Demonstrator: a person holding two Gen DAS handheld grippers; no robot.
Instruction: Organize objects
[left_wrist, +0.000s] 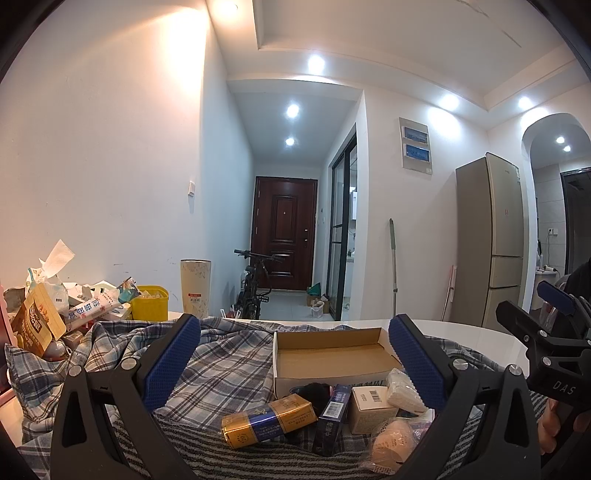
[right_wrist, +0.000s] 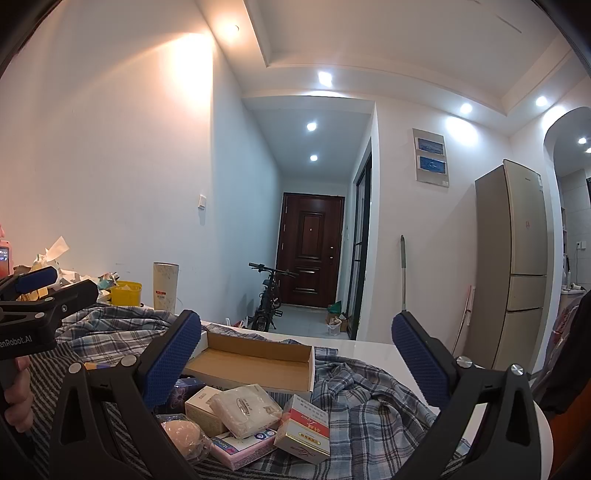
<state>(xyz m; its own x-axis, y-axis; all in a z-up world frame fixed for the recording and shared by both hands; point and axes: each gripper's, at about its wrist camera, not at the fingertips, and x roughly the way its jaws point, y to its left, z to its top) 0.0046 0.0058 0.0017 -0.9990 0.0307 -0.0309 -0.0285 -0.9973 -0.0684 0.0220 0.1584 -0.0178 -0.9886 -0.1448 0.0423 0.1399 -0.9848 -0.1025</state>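
Observation:
An open, empty cardboard box (left_wrist: 332, 354) (right_wrist: 255, 360) lies on a plaid cloth (left_wrist: 229, 365) (right_wrist: 369, 402) on the table. In front of it lies a heap of small items: a gold-and-blue pack (left_wrist: 267, 419), a dark blue box (left_wrist: 330, 417), a beige carton (left_wrist: 369, 408) (right_wrist: 203, 406), a wrapped tissue pack (left_wrist: 404, 391) (right_wrist: 249, 408), a round sponge in plastic (left_wrist: 391, 441) (right_wrist: 184, 437), a pink pack (right_wrist: 243, 446) and a red-and-white box (right_wrist: 304, 430). My left gripper (left_wrist: 295, 354) is open above the heap. My right gripper (right_wrist: 295, 354) is open above it too. Both are empty.
A tall cream tumbler (left_wrist: 195, 288) (right_wrist: 166, 286), a yellow tub (left_wrist: 149, 302) (right_wrist: 126, 293) and a pile of snack bags and tissue (left_wrist: 55, 302) stand at the back left. The white table edge (left_wrist: 480, 338) (right_wrist: 376, 350) curves at the right. A bicycle (left_wrist: 255, 291) and a fridge (left_wrist: 491, 240) stand beyond.

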